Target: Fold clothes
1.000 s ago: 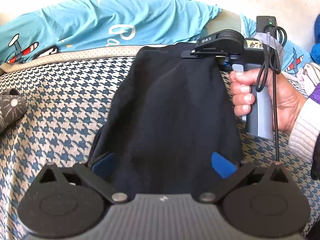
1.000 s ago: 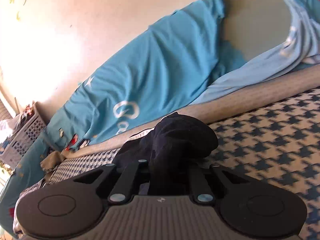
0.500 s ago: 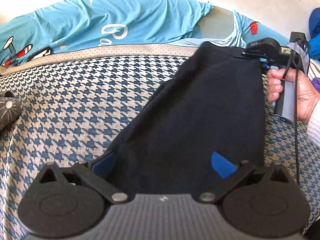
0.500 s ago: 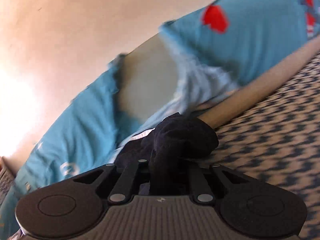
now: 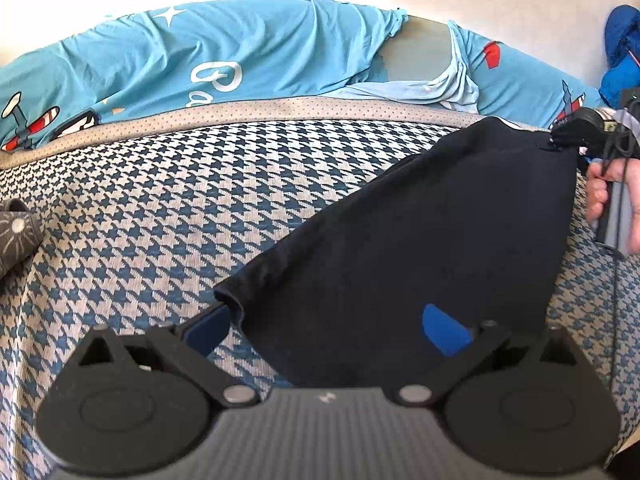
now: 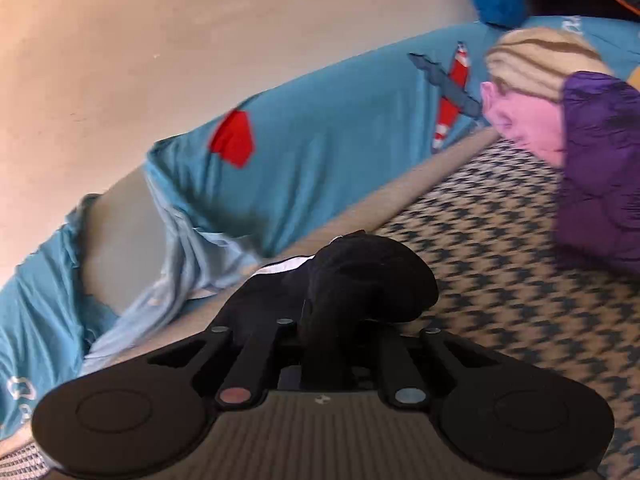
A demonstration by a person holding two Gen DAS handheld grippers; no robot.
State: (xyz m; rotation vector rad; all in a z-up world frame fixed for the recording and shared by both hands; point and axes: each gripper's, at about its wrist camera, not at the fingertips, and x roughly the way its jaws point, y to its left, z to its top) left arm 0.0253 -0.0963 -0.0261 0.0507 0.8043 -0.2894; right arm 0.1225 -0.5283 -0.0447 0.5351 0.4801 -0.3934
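Observation:
A black garment (image 5: 432, 232) lies stretched across the houndstooth bed cover (image 5: 160, 208), running from my left gripper up to the far right. My left gripper (image 5: 326, 322) is open, its blue pads (image 5: 444, 336) wide apart. The cloth's near edge drapes over the space between them, and the left pad shows bare beside it. My right gripper (image 5: 576, 130) is held by a hand (image 5: 618, 200) at the right edge and pinches the garment's far corner. In the right wrist view the right gripper (image 6: 328, 320) is shut on a bunched wad of the black garment (image 6: 368, 272).
Blue plane-print bedding (image 5: 248, 60) lines the far side along a pale wall. A purple quilted jacket (image 6: 600, 168) with pink and beige clothes (image 6: 532, 92) behind it lies right of the right gripper. A grey patterned item (image 5: 16, 236) sits at the left edge.
The right gripper has carried the garment's far corner off to the right and away. The cloth now stretches diagonally and has slid off my left gripper's left pad.

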